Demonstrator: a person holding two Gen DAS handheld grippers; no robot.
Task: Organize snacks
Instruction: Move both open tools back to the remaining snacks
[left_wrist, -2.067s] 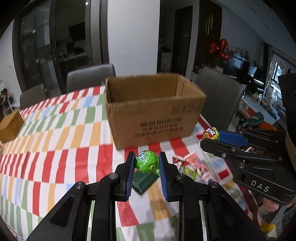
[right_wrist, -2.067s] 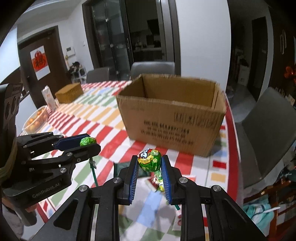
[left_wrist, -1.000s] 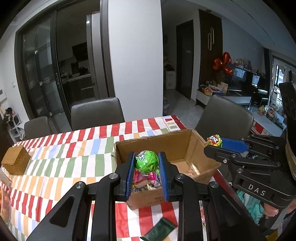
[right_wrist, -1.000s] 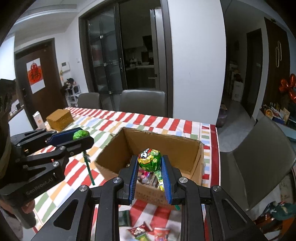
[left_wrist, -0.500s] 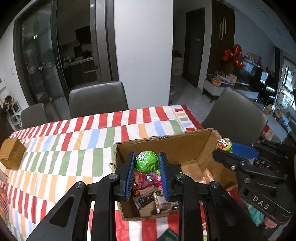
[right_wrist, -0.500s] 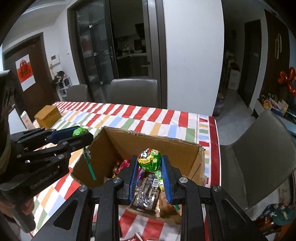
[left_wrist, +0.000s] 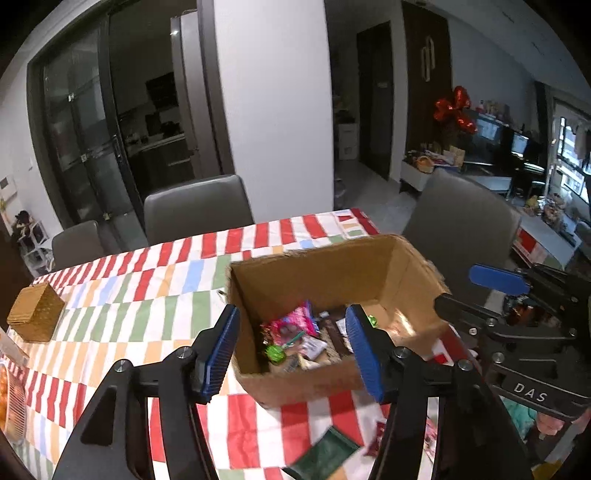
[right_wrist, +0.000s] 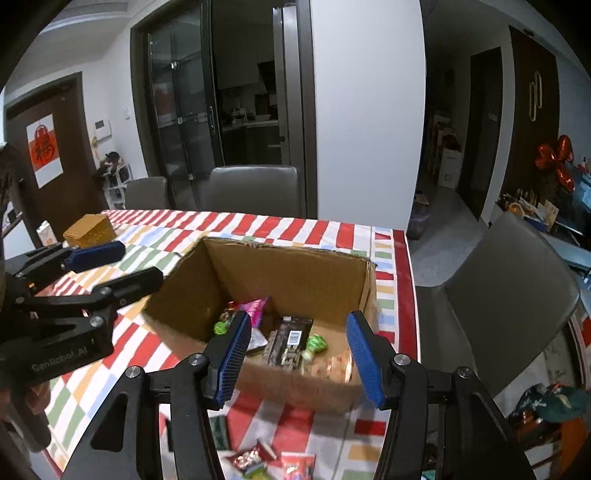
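Above the cardboard box (left_wrist: 332, 273): left gripper (left_wrist: 291, 349) and right gripper (right_wrist: 301, 358), both spread wide, nothing between their ribbed blue pads (left_wrist: 218, 350). Two round green lollipops lie inside among wrappers: one (left_wrist: 275, 352) near the box's left wall, one (right_wrist: 317, 343) visible only in the right view. Loose packets (right_wrist: 271, 459) sit on the striped tablecloth (left_wrist: 122, 306).

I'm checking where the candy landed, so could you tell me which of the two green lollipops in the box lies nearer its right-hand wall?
The green lollipop right of the dark snack pack; the other lollipop lies by the cardboard box's left wall.
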